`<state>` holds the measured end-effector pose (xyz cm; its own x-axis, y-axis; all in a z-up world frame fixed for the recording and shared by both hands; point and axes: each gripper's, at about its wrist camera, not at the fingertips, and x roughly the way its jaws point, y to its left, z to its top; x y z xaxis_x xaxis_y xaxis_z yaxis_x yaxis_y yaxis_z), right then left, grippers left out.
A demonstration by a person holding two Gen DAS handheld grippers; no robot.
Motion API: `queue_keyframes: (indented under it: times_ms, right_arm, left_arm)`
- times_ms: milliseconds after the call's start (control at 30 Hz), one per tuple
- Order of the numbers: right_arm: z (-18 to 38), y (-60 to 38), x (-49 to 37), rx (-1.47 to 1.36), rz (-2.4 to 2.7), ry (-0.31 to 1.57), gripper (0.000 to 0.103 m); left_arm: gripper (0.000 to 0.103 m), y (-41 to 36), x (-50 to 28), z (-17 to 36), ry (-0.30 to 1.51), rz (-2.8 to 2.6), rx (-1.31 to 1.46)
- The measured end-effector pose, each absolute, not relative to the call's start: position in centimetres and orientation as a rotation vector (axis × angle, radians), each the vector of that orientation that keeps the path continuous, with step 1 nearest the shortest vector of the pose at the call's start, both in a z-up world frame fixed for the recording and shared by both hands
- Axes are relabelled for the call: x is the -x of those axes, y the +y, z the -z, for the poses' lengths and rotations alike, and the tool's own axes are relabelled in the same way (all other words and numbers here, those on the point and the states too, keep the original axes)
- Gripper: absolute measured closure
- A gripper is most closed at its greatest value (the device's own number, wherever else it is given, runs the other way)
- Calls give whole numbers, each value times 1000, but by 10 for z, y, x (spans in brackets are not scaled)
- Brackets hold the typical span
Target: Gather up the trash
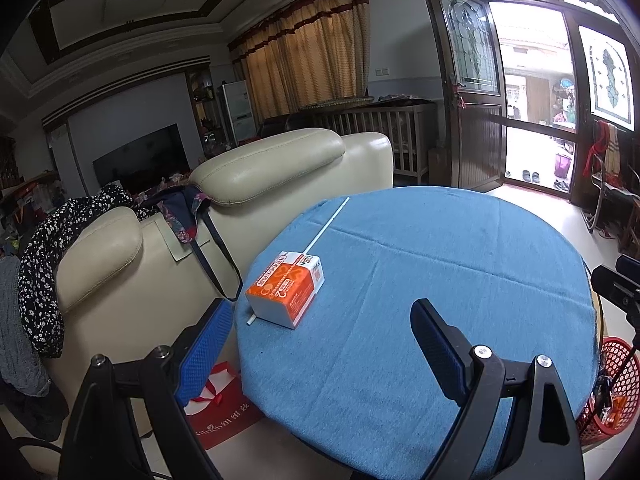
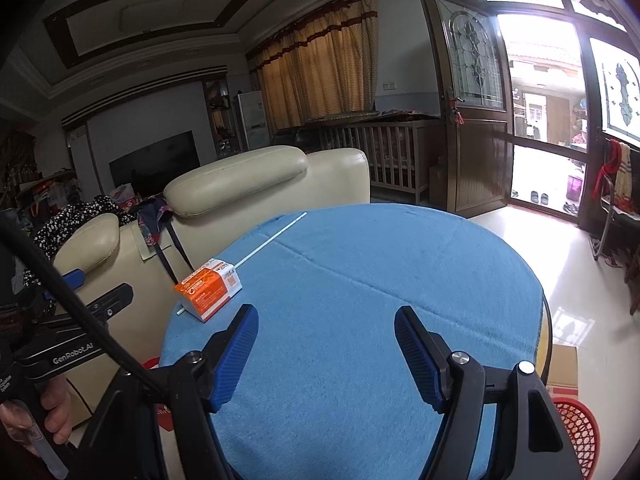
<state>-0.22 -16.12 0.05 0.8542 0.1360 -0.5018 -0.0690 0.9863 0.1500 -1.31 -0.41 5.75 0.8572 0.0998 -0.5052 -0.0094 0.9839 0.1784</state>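
Both the left gripper [image 1: 320,344] and right gripper [image 2: 326,354] are held spread and empty, aimed toward the orange carton [image 1: 286,288] left on the tabletop [image 1: 460,264] for collection.

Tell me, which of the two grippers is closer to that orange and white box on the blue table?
Left. The left gripper hovers open just short of the orange and white box. The right gripper is open too, farther off, with the box ahead to its left.
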Motion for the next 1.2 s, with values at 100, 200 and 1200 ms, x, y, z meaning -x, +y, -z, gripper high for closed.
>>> queue_keyframes:
  times_ms: [100,200,1200]
  right_arm:
    - [2,-164,2,-141,-97,548,29]
    - [3,-166,3,-148,-90,553,29]
    - [13,-162,8,-160,-106,573,29]
  left_arm:
    - [12,-2,14,-57,541,-62,-168]
    - [12,-2,14,-57,544,-65,-165]
    - [12,0,24,-60,527,-78,-189]
